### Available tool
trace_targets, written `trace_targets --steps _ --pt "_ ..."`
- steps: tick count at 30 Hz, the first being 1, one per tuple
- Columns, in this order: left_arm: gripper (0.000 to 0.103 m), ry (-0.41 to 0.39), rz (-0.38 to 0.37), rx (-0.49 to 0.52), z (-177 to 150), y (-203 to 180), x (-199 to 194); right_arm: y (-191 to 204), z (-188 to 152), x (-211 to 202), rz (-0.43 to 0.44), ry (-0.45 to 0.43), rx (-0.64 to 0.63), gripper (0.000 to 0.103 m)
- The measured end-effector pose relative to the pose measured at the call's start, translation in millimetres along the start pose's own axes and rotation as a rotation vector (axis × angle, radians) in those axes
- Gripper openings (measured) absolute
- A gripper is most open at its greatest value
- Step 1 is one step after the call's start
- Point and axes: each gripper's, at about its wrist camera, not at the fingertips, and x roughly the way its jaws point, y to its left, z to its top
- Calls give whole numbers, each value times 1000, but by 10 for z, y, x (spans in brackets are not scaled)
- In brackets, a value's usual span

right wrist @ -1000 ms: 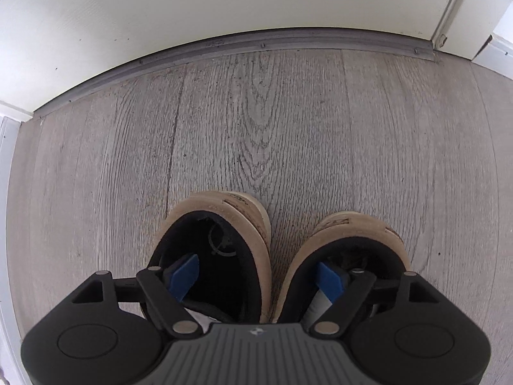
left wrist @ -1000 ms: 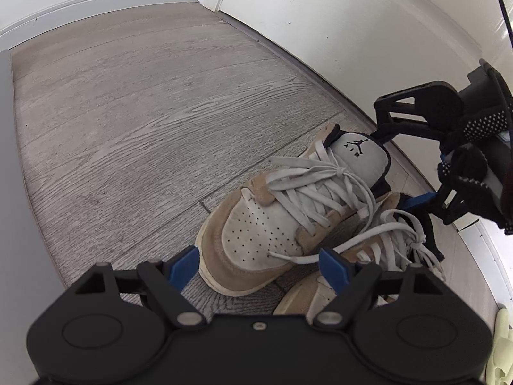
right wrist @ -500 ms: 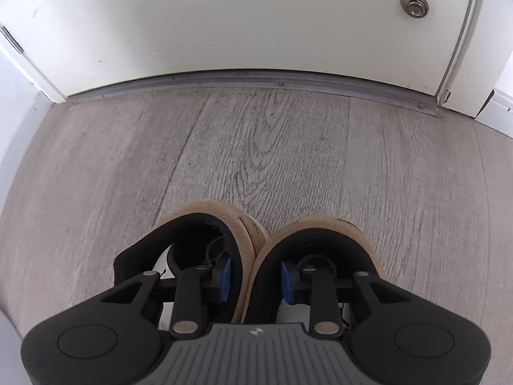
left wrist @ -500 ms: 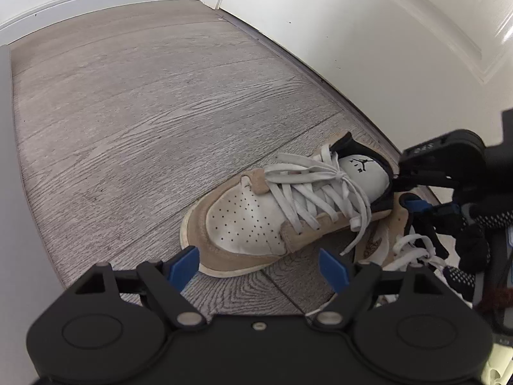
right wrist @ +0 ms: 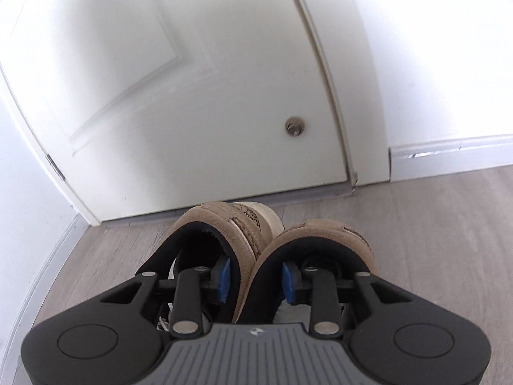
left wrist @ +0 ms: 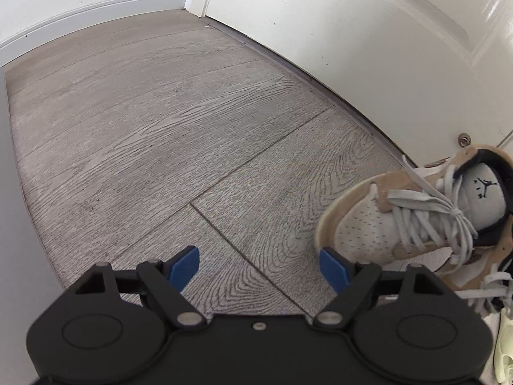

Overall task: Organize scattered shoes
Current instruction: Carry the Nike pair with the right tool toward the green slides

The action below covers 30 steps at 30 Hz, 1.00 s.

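Note:
Two tan-and-white sneakers with grey laces hang together at the right edge of the left wrist view, the nearer sneaker (left wrist: 384, 224) tilted toe-down over the wood floor (left wrist: 160, 134). In the right wrist view my right gripper (right wrist: 255, 277) is shut on them. One blue pad sits inside the left sneaker's black collar (right wrist: 224, 224) and the other inside the right sneaker's collar (right wrist: 323, 234), pinching the two inner walls together. My left gripper (left wrist: 258, 264) stands open above bare floor, with the nearer sneaker's toe just right of its right finger.
A white door (right wrist: 192, 80) with a small metal fitting (right wrist: 294, 126) stands straight ahead of the held sneakers. White baseboard (right wrist: 449, 154) runs to its right. A pale yellow-green object (left wrist: 503, 346) lies at the lower right of the left wrist view.
My right gripper's jaws closed on the inner collars of both sneakers, then lifted them off the floor and carried them right, toward the door. My left gripper stayed open and nearly still.

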Motion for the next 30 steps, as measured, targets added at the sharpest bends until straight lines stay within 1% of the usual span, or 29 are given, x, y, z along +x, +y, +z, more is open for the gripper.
trace_targets --steps 3,5,8,9,12,14,16,19,22,25,27,28,30 --pt "82 -9 9 51 -50 -80 -24 -64 43 -254 -22 -140 -116 35" --pt "82 -10 12 65 -76 -105 -57 -128 85 -415 -40 -227 -187 35" --pt "82 -14 7 83 -114 -151 -103 -287 227 -668 -80 -346 -245 35" --pt "82 -12 -4 92 -128 -187 -129 -343 277 -752 -91 -377 -256 34" --pt "82 -43 -3 163 -189 -398 -253 -583 438 -1081 -119 -443 -250 34" --pt "82 -72 -13 219 -236 -576 -362 -746 478 -1304 -134 -466 -230 34" --pt "82 -94 -62 272 -318 -813 -486 -947 481 -1581 -158 -479 -199 34" --pt "82 -114 -119 343 -452 -1115 -635 -1211 359 -2004 -214 -496 -202 34" --pt "82 -118 -172 418 -618 -1423 -743 -1474 185 -2464 -274 -499 -208 34" --pt "82 -117 -219 482 -795 -1697 -818 -1750 -9 -2885 -343 -478 -219 34" --pt "82 -103 -253 523 -948 -1888 -836 -1917 -166 -3144 -389 -455 -224 34" --pt "82 -98 -266 533 -1009 -1937 -852 -1978 -231 -3235 -408 -444 -229 34" --pt "82 -73 -314 559 -1149 -2085 -879 -2099 -369 -3397 -446 -424 -237 34"
